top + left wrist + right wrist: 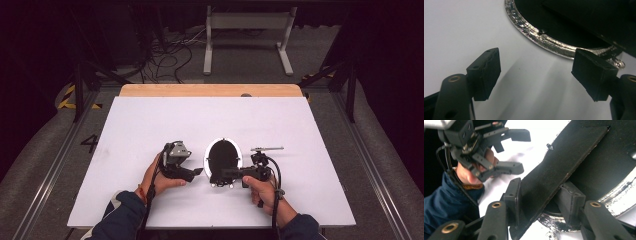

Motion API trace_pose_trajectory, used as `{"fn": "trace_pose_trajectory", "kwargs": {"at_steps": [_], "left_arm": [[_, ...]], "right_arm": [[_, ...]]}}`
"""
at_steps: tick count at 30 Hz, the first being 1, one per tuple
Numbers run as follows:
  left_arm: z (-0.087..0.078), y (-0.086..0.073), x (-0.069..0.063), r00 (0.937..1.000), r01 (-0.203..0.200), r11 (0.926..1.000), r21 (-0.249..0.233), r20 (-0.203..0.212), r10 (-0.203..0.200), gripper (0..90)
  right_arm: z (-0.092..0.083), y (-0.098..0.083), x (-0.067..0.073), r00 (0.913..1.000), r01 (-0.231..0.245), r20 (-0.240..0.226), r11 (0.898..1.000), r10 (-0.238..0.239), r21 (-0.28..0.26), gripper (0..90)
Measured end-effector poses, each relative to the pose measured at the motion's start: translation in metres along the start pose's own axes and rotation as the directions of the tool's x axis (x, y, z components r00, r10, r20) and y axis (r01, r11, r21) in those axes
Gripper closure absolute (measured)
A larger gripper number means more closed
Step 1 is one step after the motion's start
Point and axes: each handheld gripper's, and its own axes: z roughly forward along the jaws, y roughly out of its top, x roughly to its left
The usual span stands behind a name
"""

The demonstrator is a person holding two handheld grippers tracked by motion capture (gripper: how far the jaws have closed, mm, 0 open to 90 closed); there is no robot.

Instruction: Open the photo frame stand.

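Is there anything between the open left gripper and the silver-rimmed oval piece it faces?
Nothing visible. In the left gripper view only bare white table lies between the left gripper and the oval piece's silver rim. The right gripper already clamps a flat black strip over it.

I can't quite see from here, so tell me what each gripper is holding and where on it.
The right gripper pinches the flat black sheet at its lower edge, over the silver-rimmed dish. The left gripper holds nothing.
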Motion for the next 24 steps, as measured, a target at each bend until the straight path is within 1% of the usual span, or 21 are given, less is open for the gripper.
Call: {"fn": "trace_pose_trajectory", "kwargs": {"at_steps": [2, 3, 5, 6, 7, 8, 11, 12, 13, 14, 15, 16, 17, 18, 19, 20, 21, 22, 23, 24], "left_arm": [[0.002, 0.003, 0.002, 1.0000, 0.008, 1.0000, -0.006, 0.005, -0.007, 23.0], [0.003, 0.005, 0.004, 0.9997, 0.021, 0.9996, -0.016, 0.015, -0.021, 22.8], [0.007, 0.006, 0.006, 0.9988, 0.035, 0.9992, -0.017, 0.034, -0.034, 22.7], [0.007, 0.006, 0.008, 0.9986, 0.027, 0.9995, -0.018, 0.045, -0.026, 22.5], [0.008, 0.007, 0.008, 0.9976, 0.036, 0.9991, -0.024, 0.059, -0.034, 22.5], [0.008, 0.007, 0.008, 0.9973, 0.048, 0.9984, -0.029, 0.057, -0.046, 23.0], [0.007, 0.008, 0.008, 0.9971, 0.055, 0.9979, -0.035, 0.055, -0.053, 32.1], [0.007, 0.008, 0.008, 0.9968, 0.060, 0.9974, -0.041, 0.056, -0.058, 34.0], [0.006, 0.008, 0.008, 0.9963, 0.062, 0.9969, -0.048, 0.063, -0.059, 34.7], [0.006, 0.008, 0.009, 0.9959, 0.063, 0.9970, -0.046, 0.069, -0.059, 34.8], [0.006, 0.008, 0.009, 0.9959, 0.063, 0.9970, -0.046, 0.069, -0.059, 33.8], [0.005, 0.008, 0.010, 0.9944, 0.068, 0.9963, -0.052, 0.085, -0.064, 33.0], [0.005, 0.008, 0.010, 0.9929, 0.079, 0.9955, -0.054, 0.094, -0.073, 33.0], [0.006, 0.008, 0.011, 0.9898, 0.094, 0.9940, -0.055, 0.113, -0.087, 33.0], [0.006, 0.008, 0.011, 0.9898, 0.094, 0.9940, -0.055, 0.113, -0.087, 33.0], [0.007, 0.008, 0.010, 0.9875, 0.088, 0.9947, -0.053, 0.135, -0.081, 33.0], [0.007, 0.008, 0.010, 0.9875, 0.088, 0.9947, -0.053, 0.135, -0.081, 34.6], [0.007, 0.008, 0.010, 0.9850, 0.085, 0.9949, -0.055, 0.155, -0.076, 34.6], [0.008, 0.010, 0.010, 0.9837, 0.073, 0.9956, -0.058, 0.169, -0.062, 37.3], [0.009, 0.011, 0.009, 0.9825, 0.080, 0.9950, -0.059, 0.173, -0.069, 40.5]], "right_arm": [[-0.001, 0.000, 0.000, 0.9999, 0.011, -0.003, 1.000, -0.011, 0.005, 59.4], [-0.002, 0.000, 0.001, 0.9998, 0.020, -0.002, 1.000, -0.020, 0.009, 60.0], [-0.002, 0.001, 0.003, 0.9974, 0.072, -0.001, 0.997, -0.072, 0.013, 60.7], [-0.002, 0.002, 0.004, 0.9955, 0.094, 0.003, 0.995, -0.094, 0.014, 60.7], [-0.002, 0.002, 0.005, 0.9932, 0.116, 0.005, 0.993, -0.116, 0.015, 60.7], [-0.002, 0.002, 0.006, 0.9900, 0.141, 0.008, 0.990, -0.141, 0.012, 60.7], [-0.002, 0.002, 0.009, 0.9812, 0.192, 0.015, 0.981, -0.192, 0.011, 60.7], [-0.001, 0.001, 0.011, 0.9763, 0.216, 0.017, 0.976, -0.216, 0.009, 60.7], [-0.001, 0.001, 0.012, 0.9732, 0.229, 0.020, 0.973, -0.229, 0.011, 60.7], [-0.001, 0.001, 0.014, 0.9674, 0.252, 0.026, 0.968, -0.252, 0.009, 60.7], [-0.001, 0.001, 0.014, 0.9674, 0.252, 0.026, 0.968, -0.252, 0.009, 60.7], [-0.001, 0.000, 0.018, 0.9538, 0.297, 0.041, 0.955, -0.297, 0.007, 60.7], [-0.001, 0.000, 0.018, 0.9513, 0.305, 0.042, 0.952, -0.305, 0.007, 60.7], [-0.001, 0.000, 0.019, 0.9489, 0.313, 0.043, 0.950, -0.313, 0.005, 60.7], [-0.001, 0.000, 0.019, 0.9489, 0.313, 0.043, 0.950, -0.313, 0.005, 60.7], [-0.001, -0.001, 0.017, 0.9480, 0.316, 0.040, 0.949, -0.316, 0.003, 60.7], [-0.001, -0.001, 0.017, 0.9502, 0.310, 0.037, 0.951, -0.309, 0.002, 60.6], [-0.001, -0.001, 0.017, 0.9502, 0.310, 0.037, 0.951, -0.309, 0.002, 60.6], [-0.001, -0.001, 0.016, 0.9518, 0.305, 0.034, 0.952, -0.305, 0.001, 60.7], [-0.001, -0.001, 0.016, 0.9501, 0.310, 0.033, 0.951, -0.310, 0.000, 60.6]]}}
